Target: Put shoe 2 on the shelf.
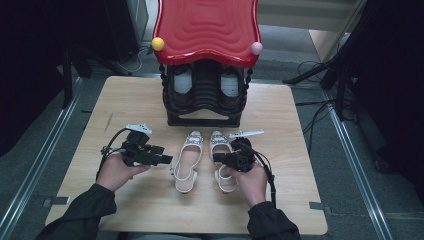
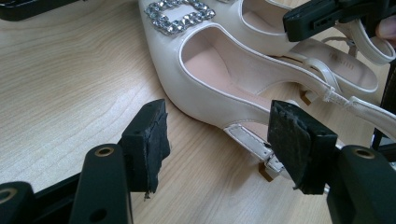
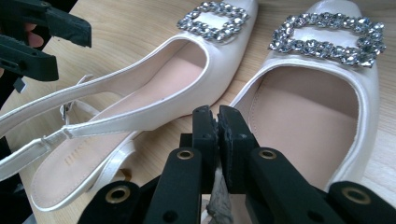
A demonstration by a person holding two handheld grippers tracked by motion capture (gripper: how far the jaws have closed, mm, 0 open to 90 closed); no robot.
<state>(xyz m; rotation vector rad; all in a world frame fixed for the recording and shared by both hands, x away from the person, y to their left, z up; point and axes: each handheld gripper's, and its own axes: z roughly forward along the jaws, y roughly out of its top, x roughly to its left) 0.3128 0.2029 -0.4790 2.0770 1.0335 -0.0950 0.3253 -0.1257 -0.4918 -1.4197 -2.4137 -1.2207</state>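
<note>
Right gripper view puts us straight behind the right tongs point(image 3: 218, 122), and their jaws are pressed together with what looks like a scrap of pale material pinched low between them — I can't tell what it is. They point at the inner edge of the right shoe point(image 3: 322, 102), a white slingback with a rhinestone buckle, and just short of it. Over on the other side, the left tongs point(image 2: 219, 142) stand wide apart, pads either side of the left shoe point(image 2: 219, 79) near its buckled heel strap, not pressing on anything yet. From the high view, both shoes sit side by side mid-worktop point(image 1: 125, 100), toes toward the black shoe rack point(image 1: 204, 107) with its red top, which already holds a dark pair. My read: this is the approach to a pick-up, each hand lining up on its own shoe. Next, the left tongs need to close on the shoe's side wall or strap; the right tongs must open first, then straddle the rim. Both forearms come in low from the near edge, left hand point(image 1: 117, 172) and right hand point(image 1: 252, 182) angled inward, tongs roughly level.
</note>
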